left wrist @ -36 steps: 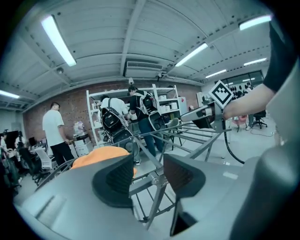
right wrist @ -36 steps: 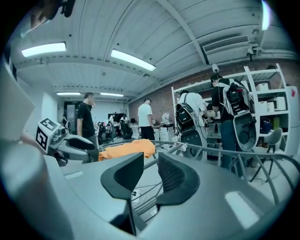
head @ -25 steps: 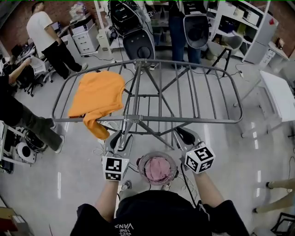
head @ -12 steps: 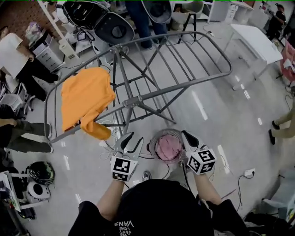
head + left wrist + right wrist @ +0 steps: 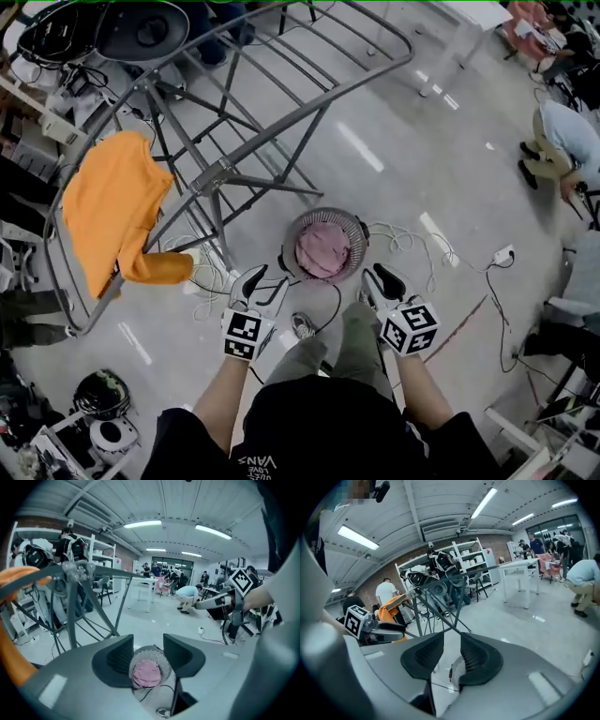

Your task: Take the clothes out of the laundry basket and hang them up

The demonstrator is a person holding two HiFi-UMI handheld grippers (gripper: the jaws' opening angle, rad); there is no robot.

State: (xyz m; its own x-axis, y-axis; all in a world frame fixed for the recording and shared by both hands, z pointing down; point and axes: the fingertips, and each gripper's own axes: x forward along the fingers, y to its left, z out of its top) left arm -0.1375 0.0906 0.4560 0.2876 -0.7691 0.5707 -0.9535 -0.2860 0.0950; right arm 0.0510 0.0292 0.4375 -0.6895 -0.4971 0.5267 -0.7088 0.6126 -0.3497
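Left gripper view: the left gripper point(image 5: 147, 638) is shown with its fingers point(image 5: 118, 658) released and spread, nothing being clasped. The laundry basket point(image 5: 146, 652) is framed in the gap, on the floor beyond and apart from them.

Right gripper view: the fingers point(image 5: 476, 656) of the right gripper point(image 5: 452, 634) have just been opening and are parted by a narrow gap, with nothing gripped between them. Only an edge of the basket's ribbed wall is seen past them.

Head view: the round basket is set on the floor point(image 5: 441, 159) just ahead of both grippers and is filled by a crumpled pink garment point(image 5: 322, 251). An orange garment point(image 5: 112, 202) is draped over the left end of the grey drying rack point(image 5: 267, 141), beyond the basket.
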